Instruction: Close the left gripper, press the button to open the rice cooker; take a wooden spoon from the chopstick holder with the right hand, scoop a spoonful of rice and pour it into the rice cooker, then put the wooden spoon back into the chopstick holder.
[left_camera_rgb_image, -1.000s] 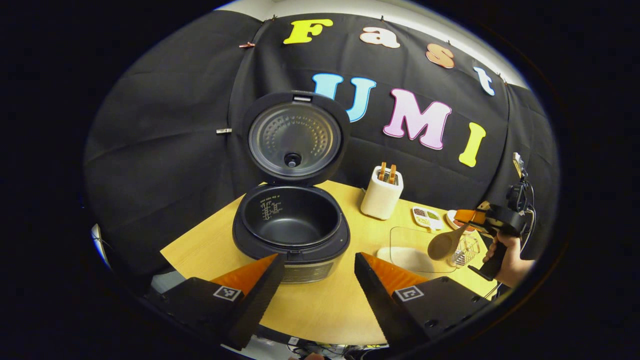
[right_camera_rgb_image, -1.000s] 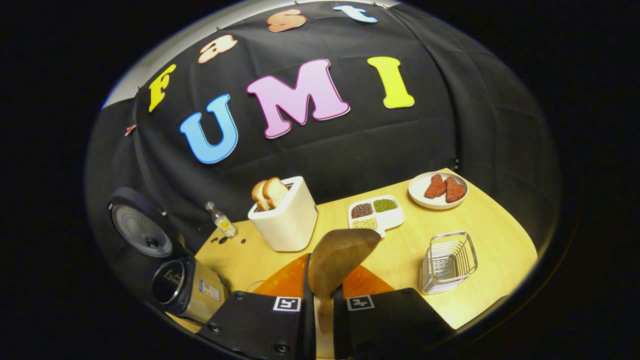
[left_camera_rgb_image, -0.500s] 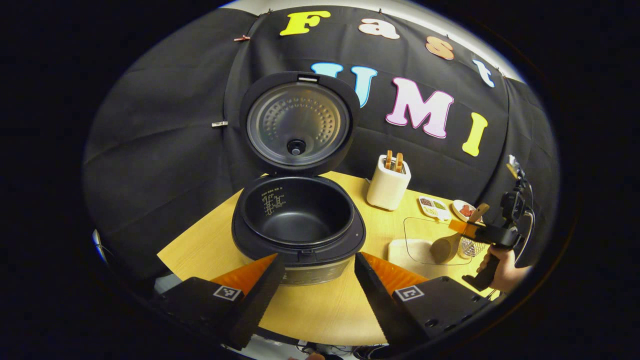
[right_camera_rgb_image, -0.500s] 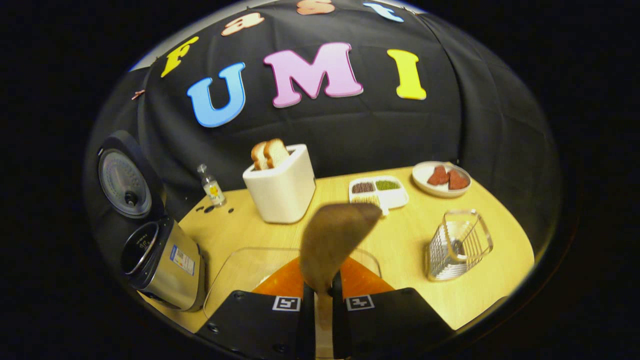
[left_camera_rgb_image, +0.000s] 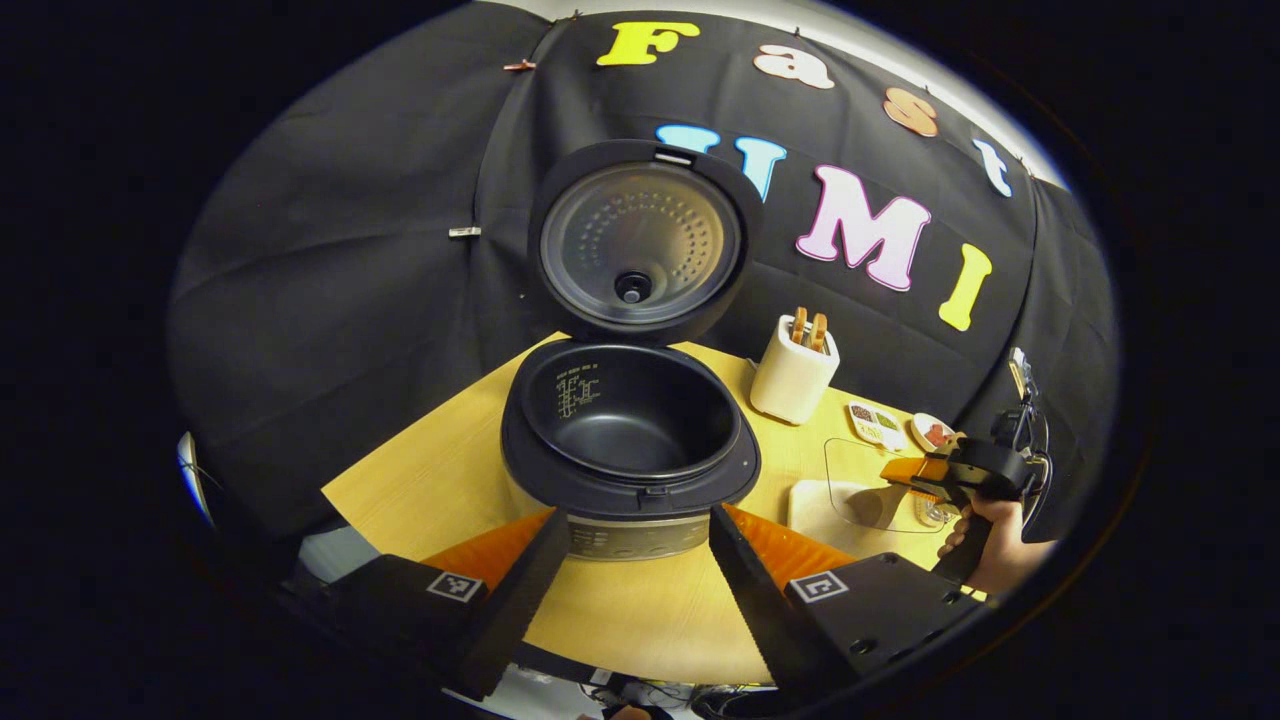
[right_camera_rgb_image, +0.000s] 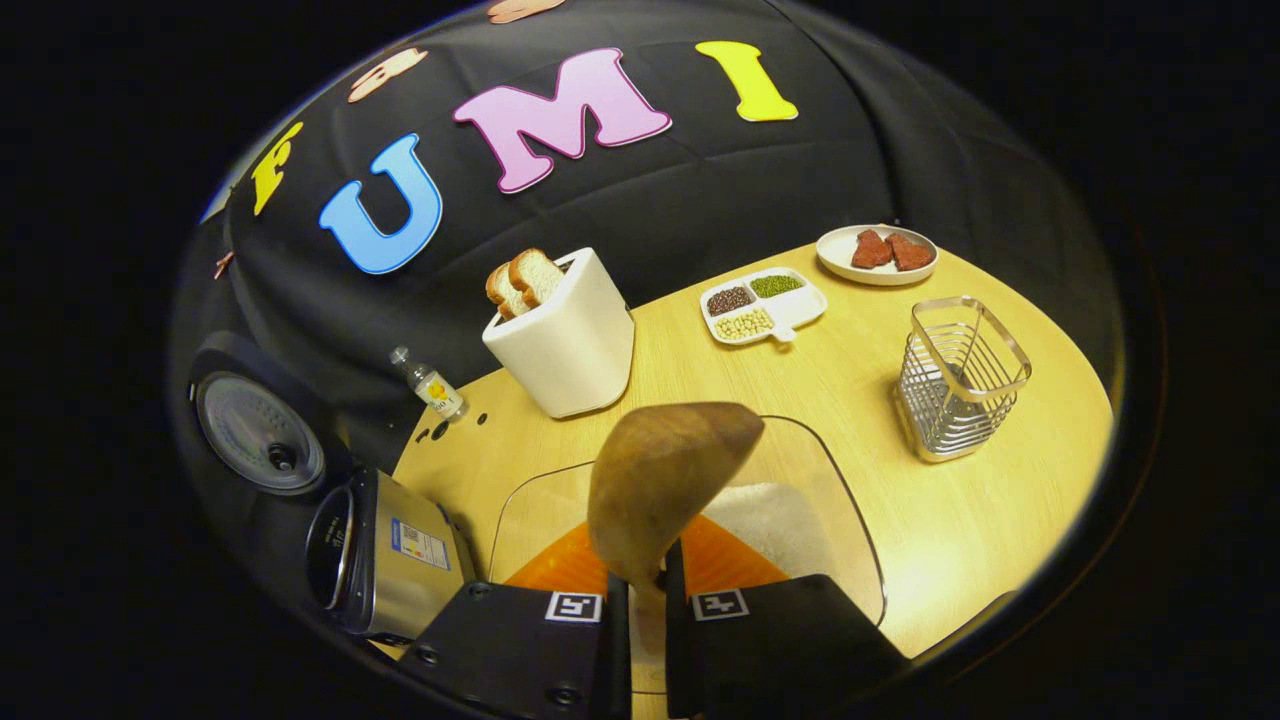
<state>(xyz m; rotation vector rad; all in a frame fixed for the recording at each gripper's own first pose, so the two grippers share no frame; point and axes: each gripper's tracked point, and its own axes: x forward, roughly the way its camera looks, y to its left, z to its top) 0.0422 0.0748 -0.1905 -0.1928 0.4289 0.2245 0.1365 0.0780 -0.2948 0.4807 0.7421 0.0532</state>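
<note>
Right gripper view: right tool (right_camera_rgb_image: 645, 590) clamps the wooden spoon (right_camera_rgb_image: 665, 485), bowl tilted over the rice container (right_camera_rgb_image: 800, 520). Left tool (left_camera_rgb_image: 630, 560) hovers wide open, empty, before the open rice cooker (left_camera_rgb_image: 630, 440) on the bench (left_camera_rgb_image: 450, 480).

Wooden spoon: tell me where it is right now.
In the right gripper view the wooden spoon is clamped between the right gripper fingers, its bowl above the clear rice container, in front of the toaster.

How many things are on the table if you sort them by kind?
Cooking machines: 2, the rice cooker and the toaster.
Dishes: 3, the clear rice container, the divided bean tray and the meat plate.
Holders: 1, the wire chopstick holder.
Bottles: 1, the small bottle.
Total: 7.
</note>
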